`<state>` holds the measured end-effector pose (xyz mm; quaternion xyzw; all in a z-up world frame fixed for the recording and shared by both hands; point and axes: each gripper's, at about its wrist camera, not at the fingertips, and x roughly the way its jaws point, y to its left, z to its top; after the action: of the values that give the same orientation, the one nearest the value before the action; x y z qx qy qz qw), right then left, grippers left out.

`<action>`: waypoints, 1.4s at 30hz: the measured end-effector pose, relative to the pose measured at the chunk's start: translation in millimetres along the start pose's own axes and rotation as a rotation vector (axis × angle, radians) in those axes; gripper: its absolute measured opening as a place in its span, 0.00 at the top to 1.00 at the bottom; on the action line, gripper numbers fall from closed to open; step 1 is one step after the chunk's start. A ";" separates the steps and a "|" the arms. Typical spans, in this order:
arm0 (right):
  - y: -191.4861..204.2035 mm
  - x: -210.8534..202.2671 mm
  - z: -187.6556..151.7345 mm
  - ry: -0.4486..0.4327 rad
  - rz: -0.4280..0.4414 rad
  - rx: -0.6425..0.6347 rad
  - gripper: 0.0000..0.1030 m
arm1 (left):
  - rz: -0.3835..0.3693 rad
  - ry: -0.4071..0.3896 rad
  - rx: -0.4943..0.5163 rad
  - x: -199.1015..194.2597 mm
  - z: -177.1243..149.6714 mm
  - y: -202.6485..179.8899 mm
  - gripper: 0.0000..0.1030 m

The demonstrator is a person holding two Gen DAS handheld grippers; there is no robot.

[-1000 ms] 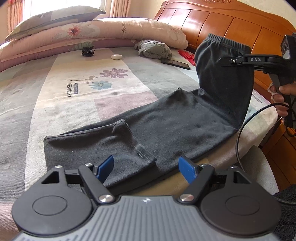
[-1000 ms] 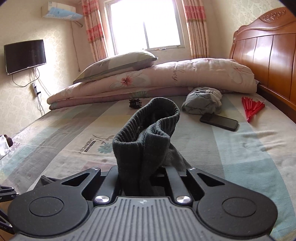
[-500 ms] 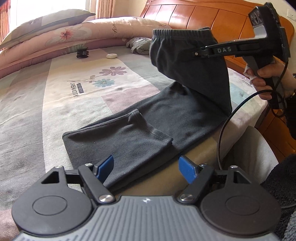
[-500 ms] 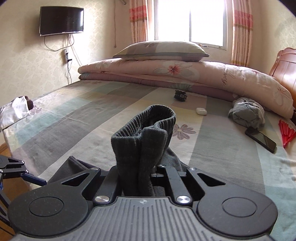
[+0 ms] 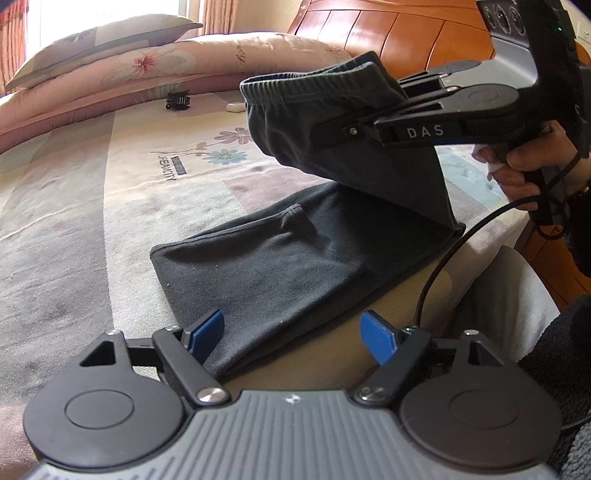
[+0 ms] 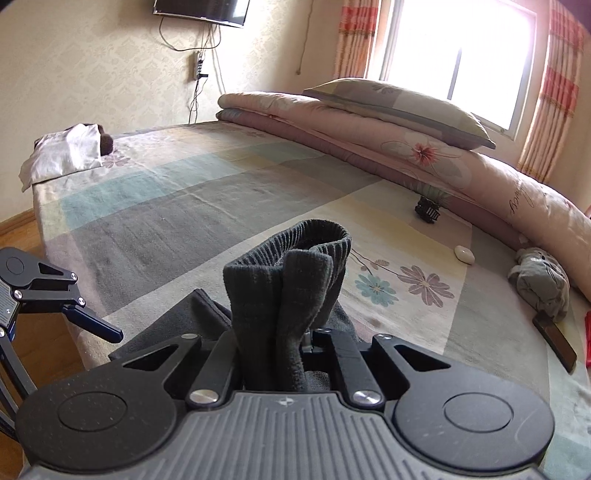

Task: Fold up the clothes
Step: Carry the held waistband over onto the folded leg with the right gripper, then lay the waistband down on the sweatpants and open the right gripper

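Dark grey trousers [image 5: 266, 266] lie on the bed at its near edge. The waistband end [image 5: 306, 85] is lifted and bent back over the flat part. My right gripper [image 5: 332, 127] is shut on that waistband, with a hand on its handle at the right. In the right wrist view the ribbed waistband [image 6: 291, 266] stands up out of the shut right gripper [image 6: 275, 354]. My left gripper [image 5: 293, 330] is open, its blue pads [image 5: 207, 330] on either side of the trousers' near edge without gripping. One of the left gripper's fingers [image 6: 98, 326] shows at the far left.
A rolled quilt [image 5: 177, 62] and a pillow [image 6: 399, 99] lie along the far side. A black hair clip [image 5: 178, 99], a white case [image 5: 235, 107], a grey bundle [image 6: 543, 280] and a phone [image 6: 556, 341] sit on the bed sheet [image 5: 74, 206]. The wooden headboard [image 5: 399, 33] is at the right. A cable [image 5: 443, 258] hangs off the bed edge.
My right gripper has carried the waistband up and leftwards over the flat part of the trousers. The left gripper has stayed open at the near edge.
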<state>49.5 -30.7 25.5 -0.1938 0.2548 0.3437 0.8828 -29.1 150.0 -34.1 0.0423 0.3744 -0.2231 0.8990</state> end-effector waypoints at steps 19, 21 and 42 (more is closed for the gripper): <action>82.8 43.8 8.8 0.057 -0.059 -0.307 0.90 | 0.047 0.002 -0.064 -18.2 -17.2 14.2 0.21; 87.5 48.5 7.1 0.065 -0.047 -0.320 0.90 | 0.057 0.008 -0.069 -19.7 -19.0 14.8 0.21; 109.0 75.4 -7.5 0.110 -0.017 -0.416 0.90 | 0.093 0.027 -0.112 -20.6 -23.8 20.9 0.21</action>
<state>18.0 78.8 -42.6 -0.3925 0.2247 0.3703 0.8113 -48.4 182.1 -38.9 0.0121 0.3961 -0.1593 0.9042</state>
